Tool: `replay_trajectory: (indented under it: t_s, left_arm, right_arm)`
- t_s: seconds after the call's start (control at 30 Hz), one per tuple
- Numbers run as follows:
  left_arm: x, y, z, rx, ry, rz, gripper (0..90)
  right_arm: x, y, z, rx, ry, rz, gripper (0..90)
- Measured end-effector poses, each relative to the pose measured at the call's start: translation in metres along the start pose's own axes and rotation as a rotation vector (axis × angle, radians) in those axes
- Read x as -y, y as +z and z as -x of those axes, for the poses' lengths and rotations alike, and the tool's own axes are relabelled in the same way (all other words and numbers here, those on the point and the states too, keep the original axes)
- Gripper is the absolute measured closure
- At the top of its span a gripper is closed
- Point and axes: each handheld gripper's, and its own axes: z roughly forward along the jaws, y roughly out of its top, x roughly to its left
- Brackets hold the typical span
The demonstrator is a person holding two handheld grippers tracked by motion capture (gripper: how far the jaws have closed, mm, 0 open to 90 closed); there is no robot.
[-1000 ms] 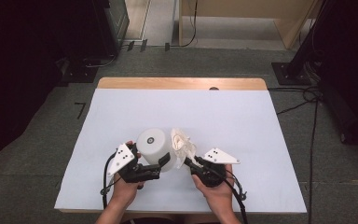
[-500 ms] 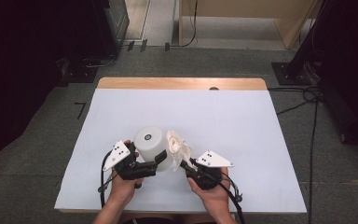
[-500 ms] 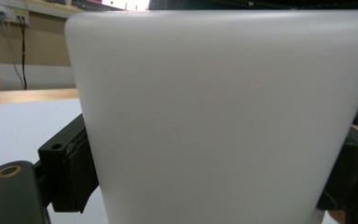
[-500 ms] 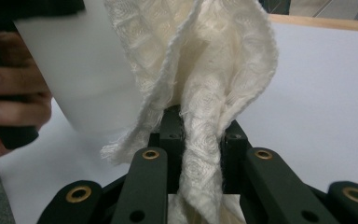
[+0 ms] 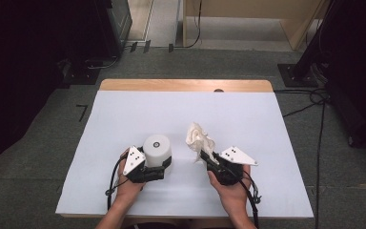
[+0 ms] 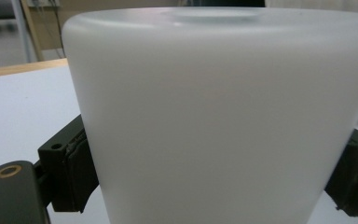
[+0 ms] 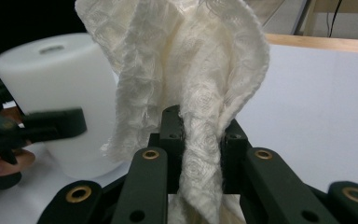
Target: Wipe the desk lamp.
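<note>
Because the crumpled cream embossed paper towel (image 5: 199,140) was pinched only at its lower fold by the right gripper (image 5: 208,157), whose jaws stood nearly closed on it right of centre in the high view, it could probably slip free or tear under a pull. Left of centre, the frosted white plastic cylinder (image 5: 157,151) stood upright on the pale white surface (image 5: 248,114), clamped at its base between the jaws of the left gripper (image 5: 158,172); a smooth tapering wall might let it squirt out or tip. Whether the cylinder was hollow or capped could not be told. Its base was cut off in the left gripper view, and the towel's tail hung hidden behind the jaws.
</note>
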Motion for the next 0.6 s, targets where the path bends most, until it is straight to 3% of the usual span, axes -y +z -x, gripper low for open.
replay_trajectory:
  t_s: [0.07,0.1,0.23,0.43,0.5,0.53,0.6]
  left_arm:
    - [0.005,0.002,0.004,-0.013,0.053,-0.03,8.3]
    - [0.008,0.002,0.006,-0.014,0.073,-0.022,8.2]
    - [0.012,-0.002,0.009,-0.024,0.114,-0.019,8.1]
    - [0.008,-0.01,0.011,-0.066,0.066,-0.009,0.0]
    - [0.004,-0.012,0.016,-0.106,0.016,0.007,0.0]
    - [0.004,-0.012,0.016,-0.106,0.016,0.007,0.0]
    - [0.003,-0.009,0.024,-0.168,0.001,-0.016,0.0]
  right_arm:
    - [-0.001,0.0,0.001,-0.001,-0.001,0.002,76.8]
    - [-0.001,0.001,0.001,-0.002,-0.001,0.002,76.8]
    - [-0.001,0.003,-0.001,-0.014,-0.003,0.0,76.7]
    - [-0.002,0.004,-0.002,-0.021,-0.006,-0.002,76.7]
    - [-0.002,0.005,-0.001,-0.023,-0.001,-0.004,76.7]
    - [-0.002,0.005,-0.001,-0.023,-0.001,-0.004,76.7]
    - [-0.002,0.006,0.0,-0.021,-0.002,-0.003,76.6]
